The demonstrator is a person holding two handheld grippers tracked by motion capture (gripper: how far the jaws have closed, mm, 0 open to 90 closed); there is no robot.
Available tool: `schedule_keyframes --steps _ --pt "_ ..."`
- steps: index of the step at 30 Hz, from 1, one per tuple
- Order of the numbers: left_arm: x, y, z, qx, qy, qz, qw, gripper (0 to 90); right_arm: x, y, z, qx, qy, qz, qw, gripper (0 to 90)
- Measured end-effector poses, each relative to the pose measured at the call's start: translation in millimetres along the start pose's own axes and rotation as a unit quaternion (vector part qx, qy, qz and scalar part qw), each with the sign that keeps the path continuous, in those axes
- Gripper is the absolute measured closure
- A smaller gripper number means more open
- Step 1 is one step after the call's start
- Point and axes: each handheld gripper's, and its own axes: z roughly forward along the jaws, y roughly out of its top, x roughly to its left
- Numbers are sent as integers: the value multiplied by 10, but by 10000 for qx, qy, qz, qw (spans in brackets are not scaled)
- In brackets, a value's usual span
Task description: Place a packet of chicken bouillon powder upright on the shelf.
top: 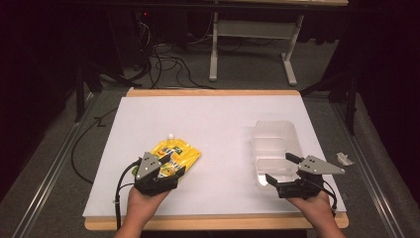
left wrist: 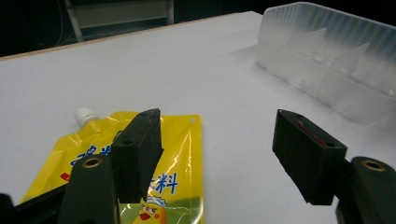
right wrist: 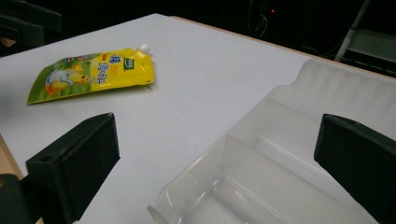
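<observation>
A yellow spouted pouch (top: 177, 152) (left wrist: 184, 154) (right wrist: 93, 72) lies flat on the white board (top: 198, 119), its white cap pointing away from me. My left gripper (top: 172, 167) (left wrist: 217, 135) hovers open at the pouch's near end; one jaw stands over the pouch and the other over bare board. A clear plastic bin (top: 275, 144) (left wrist: 327, 65) (right wrist: 280, 163) with inner dividers sits at the right. My right gripper (top: 281, 168) (right wrist: 219, 135) is open, its jaws set wide on either side of the bin's near end, holding nothing.
The board rests on a wood-edged table (top: 213, 92). A small crumpled wrapper (top: 343, 158) lies just off the board's right side. Beyond the far edge are floor cables (top: 163, 62) and a white desk frame (top: 214, 49).
</observation>
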Motion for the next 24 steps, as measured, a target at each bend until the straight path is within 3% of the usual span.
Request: schedule_keyframes --steps 15,24 --pt "7 11 -24 11 32 168 9999 296 -13 3 -22 -115 20 99 9999 1" --pt "24 14 -33 -3 74 136 9999 287 -8 0 -17 -93 21 78 9999 2"
